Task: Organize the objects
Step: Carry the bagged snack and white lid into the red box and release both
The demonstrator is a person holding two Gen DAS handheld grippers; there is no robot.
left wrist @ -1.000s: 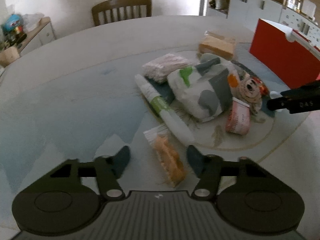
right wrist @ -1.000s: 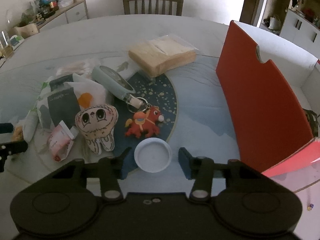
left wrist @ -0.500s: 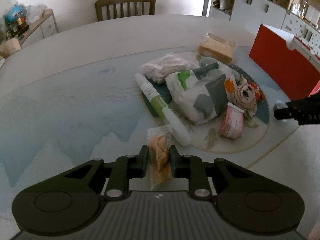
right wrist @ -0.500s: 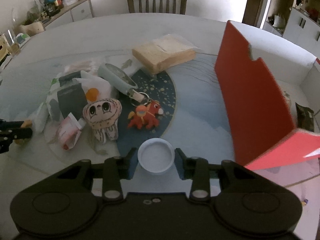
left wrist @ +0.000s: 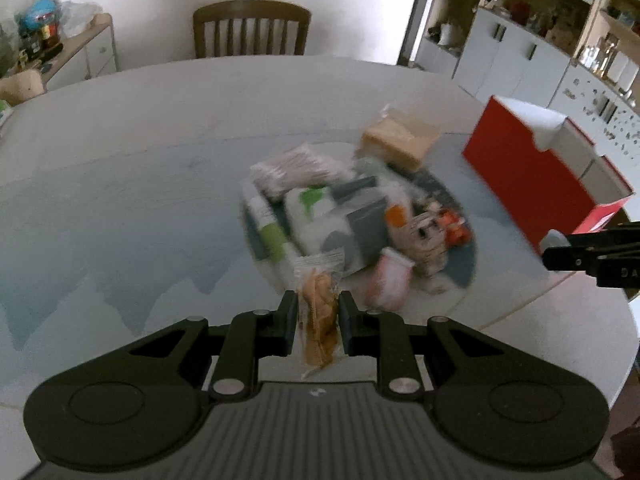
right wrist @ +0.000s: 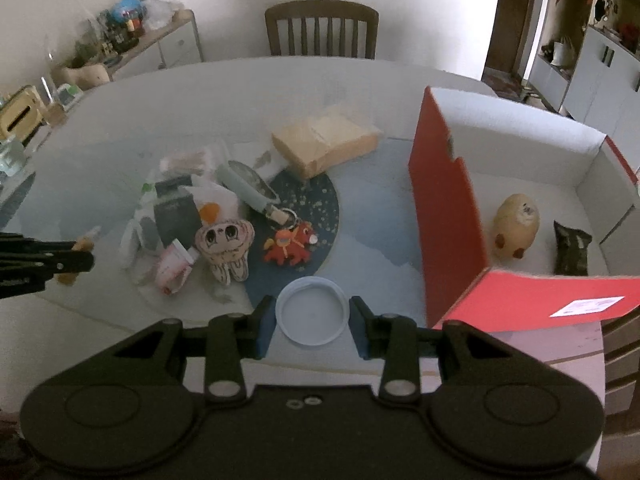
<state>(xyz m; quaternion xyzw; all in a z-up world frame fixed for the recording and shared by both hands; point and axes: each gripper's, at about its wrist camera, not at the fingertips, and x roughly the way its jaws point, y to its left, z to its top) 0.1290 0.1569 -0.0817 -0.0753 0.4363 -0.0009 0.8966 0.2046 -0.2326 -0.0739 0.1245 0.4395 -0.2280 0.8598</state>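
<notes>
Your left hand-held gripper (left wrist: 318, 322) is closed on a small clear snack packet (left wrist: 319, 312) with orange-brown pieces inside — the two pads press it from both sides, and the packet stands upright between them, above the worktop (left wrist: 132, 168). Your right hand-held gripper (right wrist: 312, 314) grips a round white lid (right wrist: 311, 310); its rim touches both pads, and the lid lies flat with the hollow side up.

Beyond both grippers the other things lie in a heap near the middle of the worktop, partly on a dark blue round mat (right wrist: 316, 200). In the heap you can see a white pouch with green, grey and orange patches (right wrist: 188, 208), a white and green tube (left wrist: 270, 232), a pink and white sachet (right wrist: 174, 266), a flat plush toy with big drawn eyes (right wrist: 226, 246) and a red-orange figure on a key ring (right wrist: 290, 246). A tan wrapped block (right wrist: 324, 146) lies at the far side of the mat.

To the right of the heap stands an open red box (right wrist: 444, 208) with white inner walls. Inside it — on the floor of the box — lie a beige egg-shaped toy (right wrist: 516, 226) and a dark packet (right wrist: 572, 250), a little apart from each other. A wooden chair (right wrist: 322, 30) stands at the far edge of the worktop.
</notes>
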